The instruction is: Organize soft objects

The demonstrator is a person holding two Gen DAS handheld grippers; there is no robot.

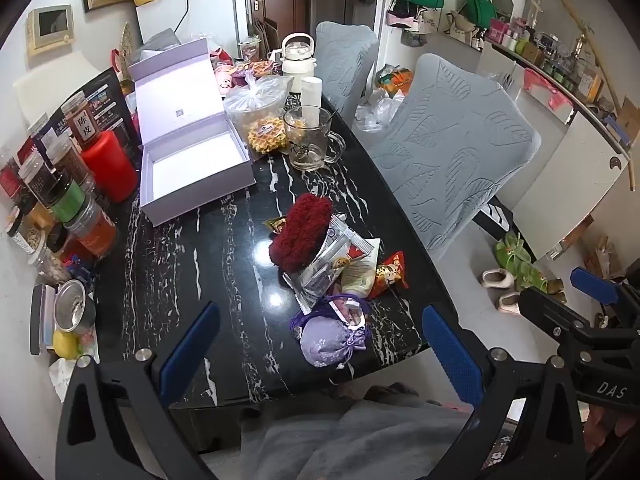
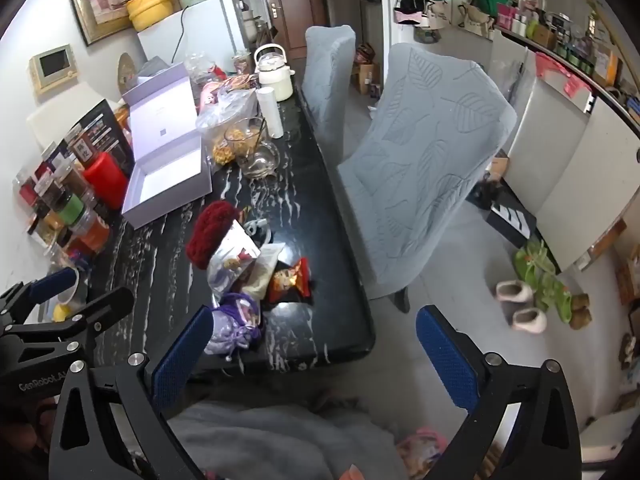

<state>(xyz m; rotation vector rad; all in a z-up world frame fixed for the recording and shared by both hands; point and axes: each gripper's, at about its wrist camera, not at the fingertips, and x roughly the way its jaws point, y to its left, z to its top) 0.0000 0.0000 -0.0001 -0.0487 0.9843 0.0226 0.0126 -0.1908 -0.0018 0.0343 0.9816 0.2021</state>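
Soft pieces sit in a loose heap toward the near right part of your black marbled counter [image 1: 192,264]: a dark red fuzzy bundle [image 1: 301,231] at the far end of the heap, a lilac drawstring pouch [image 1: 332,340] at the near end, and between them several snack packets, among them a silver packet [image 1: 324,268] leaning against the red bundle and a red-orange packet [image 1: 390,274] on the right side. The red bundle touches the packets; the pouch lies just beside them, close to the counter's near edge.

Your left tool [image 1: 320,356] hovers above the near edge with its blue pads spread wide apart, holding nothing, and the pouch shows between them. Your right tool [image 2: 316,360] is likewise wide apart and holds nothing; it hangs off the counter's right corner, with the pouch [image 2: 234,326] showing just beside its left pad and the floor behind its right one. Neither tool touches anything.

Farther back on the left stands an open lavender box [image 1: 192,160], lid raised, its white inside bare. Jars [image 1: 68,200] crowd the left edge beside a red canister [image 1: 110,164]. Beyond the box you have a glass mug [image 1: 310,142], a waffle cookie [image 1: 267,135] and a clear plastic bag [image 1: 256,100]. Two grey covered chairs [image 1: 452,152] stand along the right side.
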